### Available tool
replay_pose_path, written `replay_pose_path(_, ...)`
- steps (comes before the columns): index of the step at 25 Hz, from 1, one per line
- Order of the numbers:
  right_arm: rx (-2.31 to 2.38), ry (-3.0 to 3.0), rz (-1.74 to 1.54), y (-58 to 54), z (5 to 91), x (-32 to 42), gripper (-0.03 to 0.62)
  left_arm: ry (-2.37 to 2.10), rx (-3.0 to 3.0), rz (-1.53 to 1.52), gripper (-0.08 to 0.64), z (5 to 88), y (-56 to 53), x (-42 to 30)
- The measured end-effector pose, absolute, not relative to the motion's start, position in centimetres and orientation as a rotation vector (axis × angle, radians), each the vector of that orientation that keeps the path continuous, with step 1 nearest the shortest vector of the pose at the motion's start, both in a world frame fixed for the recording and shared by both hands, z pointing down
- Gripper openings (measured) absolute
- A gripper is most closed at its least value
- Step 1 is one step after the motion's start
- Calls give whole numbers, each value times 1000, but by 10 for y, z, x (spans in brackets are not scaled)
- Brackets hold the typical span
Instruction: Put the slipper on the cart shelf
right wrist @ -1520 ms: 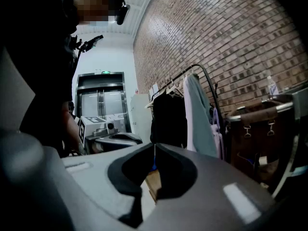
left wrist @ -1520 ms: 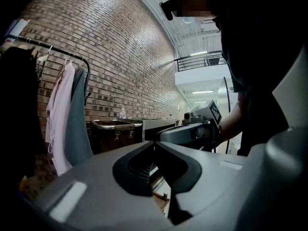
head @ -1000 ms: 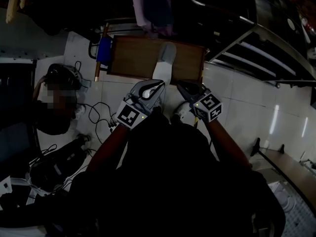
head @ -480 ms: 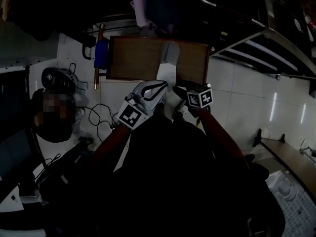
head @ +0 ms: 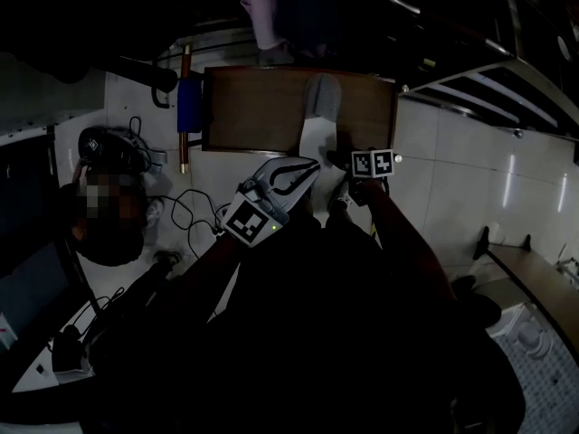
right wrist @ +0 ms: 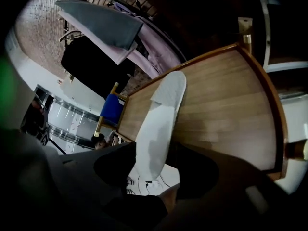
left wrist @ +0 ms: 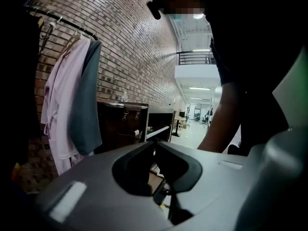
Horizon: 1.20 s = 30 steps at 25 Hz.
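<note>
From our right gripper view, the pale grey flat slipper (right wrist: 161, 124) lies lengthwise on the brown wooden cart shelf (right wrist: 226, 105). Its heel sits between the opening jaws of our right gripper (right wrist: 151, 150), the pads off it. Only the head view shows our left gripper (head: 303, 168) alongside, closed and empty.

The left gripper (head: 300, 174) is pale grey, with 1 black-and-white square marker on its cube (head: 249, 222). The right gripper (head: 351, 184) is dark, with 2 markers showing.

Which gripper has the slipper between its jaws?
The right gripper: its opening jaws flank the white slipper on the cart shelf; the left gripper is shut, empty.
</note>
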State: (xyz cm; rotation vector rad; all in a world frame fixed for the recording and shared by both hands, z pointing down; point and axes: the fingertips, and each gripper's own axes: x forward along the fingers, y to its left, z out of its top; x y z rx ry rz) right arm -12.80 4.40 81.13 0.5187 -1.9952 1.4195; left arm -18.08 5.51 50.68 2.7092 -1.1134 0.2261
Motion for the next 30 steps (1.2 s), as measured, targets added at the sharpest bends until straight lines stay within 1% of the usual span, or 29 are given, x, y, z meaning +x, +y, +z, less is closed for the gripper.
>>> replay_pose_path(5,544,-1906,1519,41,834,-130,249,-1099,2705,225,18,511,46,-189)
replay_pose_path(12,489,-1873,1685,46,845,-150,249,-1112,2693,219,17,516,37,-200)
replay_pose_path(18,452,-1870,1678,46,851,-167,247,-1123,2673,235,17,523,40,-210)
replay_pose_path(20,441,-1868,1649,47,853,-170,218,-1130,2657,233,17,526,41,-213)
replay_pose_path(21,437,-1871,1635,48,853,-171,163,-1135,2651,227,17,526,42,-215)
replay_pose_path(23,436,-1883,1635,48,851,-174,124,-1139,2644,227,17,528,43,-217)
replay_pose_path(28,439,-1913,1697,49,835,-176,76,-1146,2632,217,15,528,43,-221)
replay_pose_path(30,437,-1932,1707,48,827,-175,69,-1145,2632,212,14,527,44,-220)
